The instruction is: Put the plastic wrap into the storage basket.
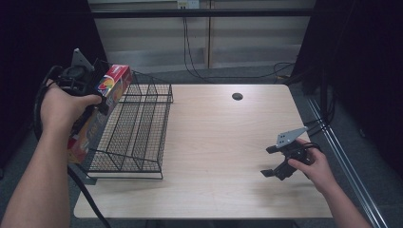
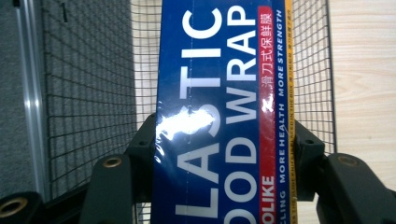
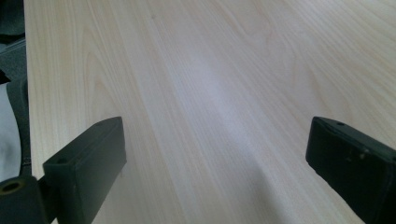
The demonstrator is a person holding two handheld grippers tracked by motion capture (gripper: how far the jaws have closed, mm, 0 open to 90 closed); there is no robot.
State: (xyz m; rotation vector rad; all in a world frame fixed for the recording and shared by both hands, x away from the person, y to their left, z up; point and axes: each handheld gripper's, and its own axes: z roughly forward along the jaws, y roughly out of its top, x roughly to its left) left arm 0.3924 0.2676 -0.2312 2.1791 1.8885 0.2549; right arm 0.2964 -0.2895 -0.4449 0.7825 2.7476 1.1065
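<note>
The left gripper [image 1: 90, 102] is clamping a long box of plastic food wrap [image 1: 102, 102], its two black jaws pressing on the box's opposite sides. In the left gripper view the box [image 2: 219, 112] is running straight up between the jaws, blue with white lettering and a red stripe. The person's left hand [image 1: 62, 107] is holding it tilted in the air at the table's left edge, over the near left part of a black wire rack [image 1: 138, 128]. The right gripper [image 1: 273, 161] is sitting low over the pale wooden table [image 1: 218, 142], well apart from the rack, jaws spread wide with nothing between them.
</note>
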